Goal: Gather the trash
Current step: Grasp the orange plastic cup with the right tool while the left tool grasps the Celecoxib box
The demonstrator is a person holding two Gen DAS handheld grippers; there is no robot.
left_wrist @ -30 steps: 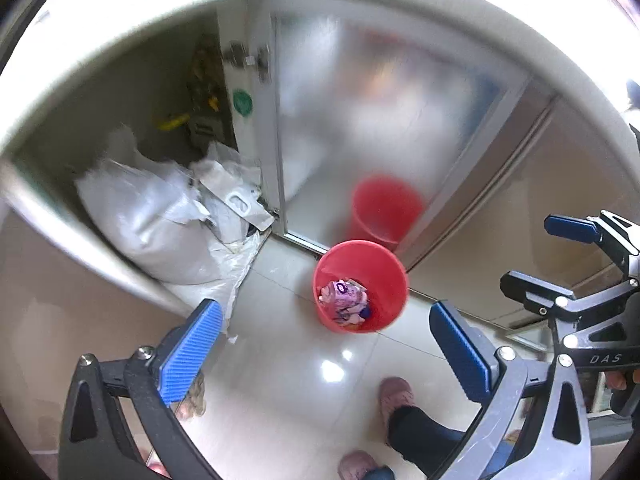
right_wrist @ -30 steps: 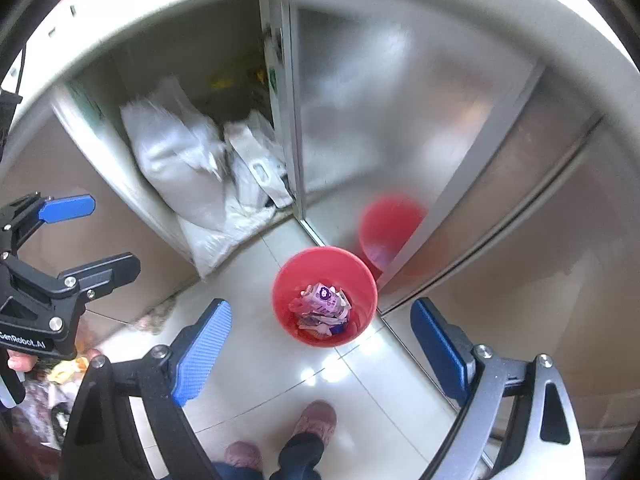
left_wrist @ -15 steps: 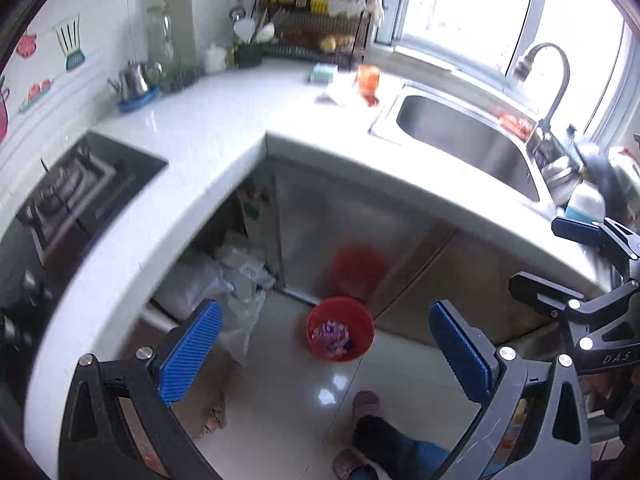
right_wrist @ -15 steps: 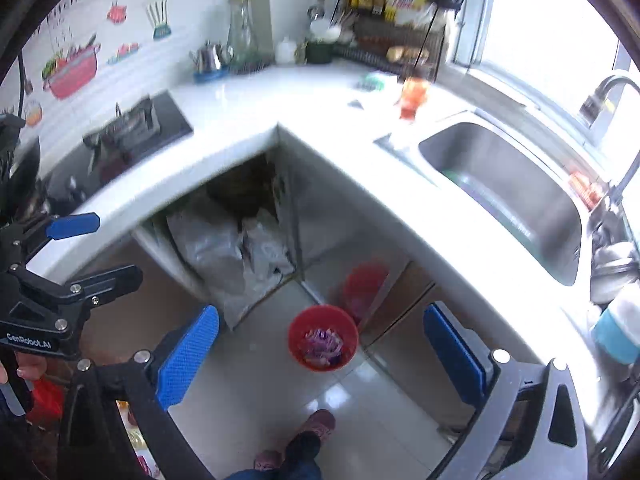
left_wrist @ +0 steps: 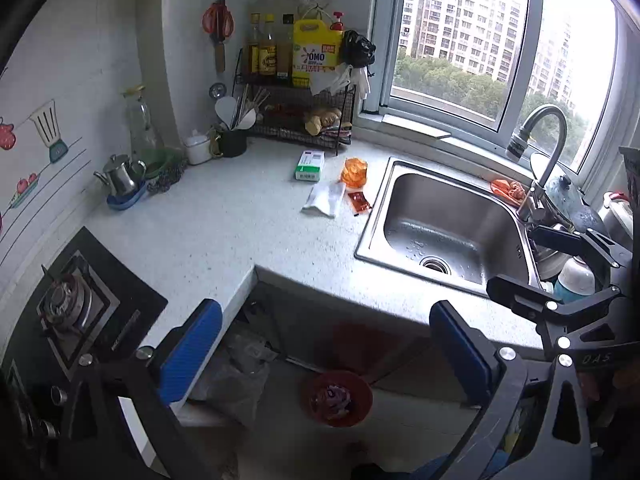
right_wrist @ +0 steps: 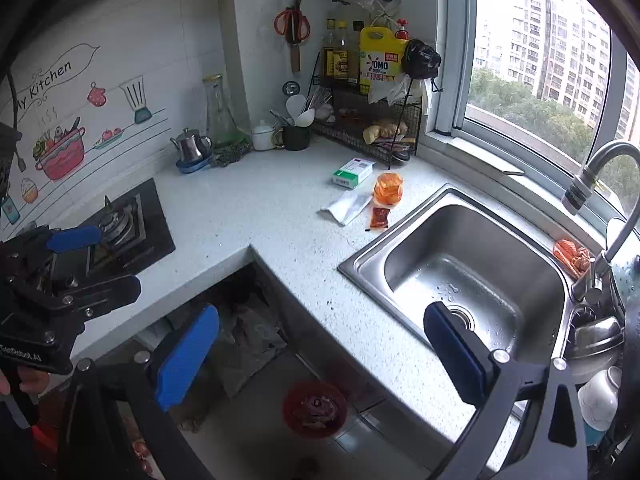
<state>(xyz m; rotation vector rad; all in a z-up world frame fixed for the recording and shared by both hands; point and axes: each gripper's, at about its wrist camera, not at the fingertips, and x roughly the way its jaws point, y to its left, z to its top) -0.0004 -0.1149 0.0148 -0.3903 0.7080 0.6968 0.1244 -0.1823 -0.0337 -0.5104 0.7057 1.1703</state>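
Left claw (left_wrist: 324, 352): wide open, nothing between the blue pads; held high and tilted down over the table edge, probably to survey what is left to collect.
Right claw (right_wrist: 320, 354): jaws just finished opening to full width, nothing between them; poised above the table corner, ready for a next pick.
Red bin (right_wrist: 315, 409): on the floor below the table edge, just in front of the cabinet; already holding crumpled pink and white wrappers; likely kept there as the drop point within reach of both hands.
White packet (right_wrist: 347, 208): flat on the table left of the sink, crinkled, thin, looks empty.
Small red sachet (right_wrist: 379, 218): flat beside the white packet, near the sink (right_wrist: 460, 276) rim, torn-looking.
Orange wrapper (right_wrist: 388, 188): standing bunched just behind the sachet, translucent, glossy.
Green-and-white box (right_wrist: 353, 173): lying farther back, near the wire rack (right_wrist: 368, 128); small carton, unclear whether trash.
Grouping: four pieces clustered close together, apparently the remaining trash.
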